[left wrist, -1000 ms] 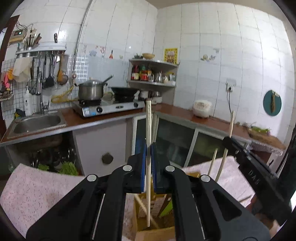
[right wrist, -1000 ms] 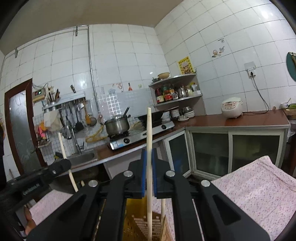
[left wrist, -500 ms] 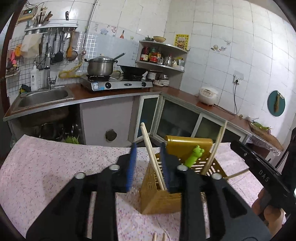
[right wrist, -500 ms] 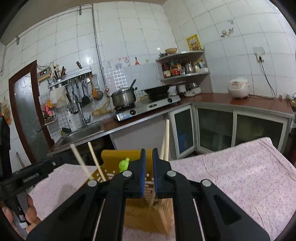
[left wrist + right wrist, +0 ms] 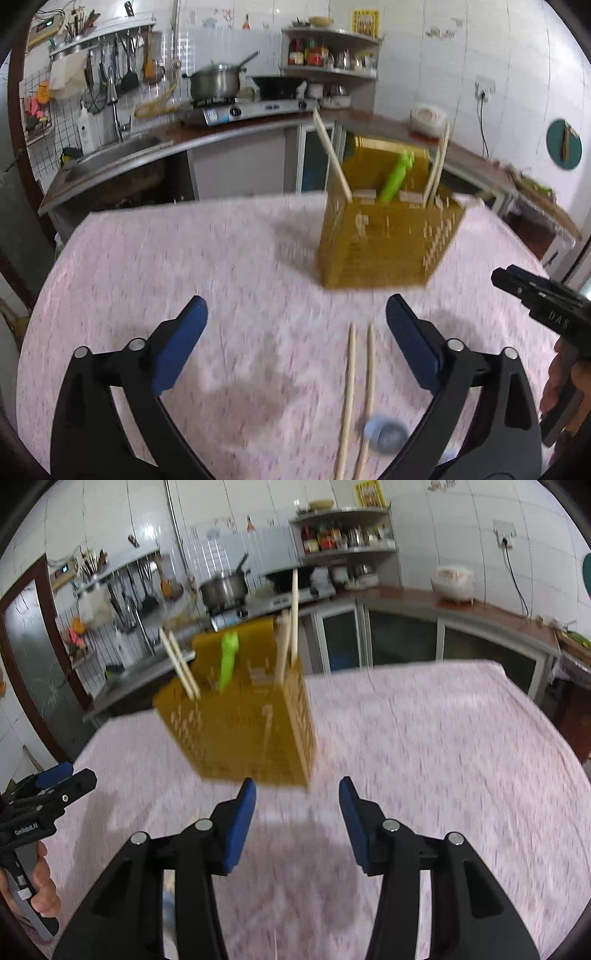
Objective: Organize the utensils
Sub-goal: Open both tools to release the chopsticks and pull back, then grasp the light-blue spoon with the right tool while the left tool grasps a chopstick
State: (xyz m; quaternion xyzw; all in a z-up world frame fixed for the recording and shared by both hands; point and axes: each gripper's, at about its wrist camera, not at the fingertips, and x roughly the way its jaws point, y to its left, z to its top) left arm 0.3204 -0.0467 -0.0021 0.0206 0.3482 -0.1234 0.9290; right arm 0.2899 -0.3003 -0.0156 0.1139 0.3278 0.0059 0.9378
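A yellow slotted utensil holder (image 5: 388, 240) stands on the pink flowered tablecloth (image 5: 229, 266). It holds several wooden chopsticks (image 5: 332, 158) and a green utensil (image 5: 397, 173). The holder also shows in the right wrist view (image 5: 240, 731). Two loose chopsticks (image 5: 358, 391) lie on the cloth in front of the holder, between my left gripper's fingers. My left gripper (image 5: 295, 321) is open and empty, low over the cloth. My right gripper (image 5: 297, 801) is open and empty, just in front of the holder. A pale blue round object (image 5: 386, 435) lies by the loose chopsticks.
Behind the table runs a kitchen counter with a sink (image 5: 110, 155), a gas stove with a steel pot (image 5: 214, 83) and a rice cooker (image 5: 452, 583). The right gripper shows at the right edge of the left wrist view (image 5: 539, 299).
Both grippers held a chopstick upright over the holder, then let go into it. Both have opened wide and pulled back and down toward the cloth.
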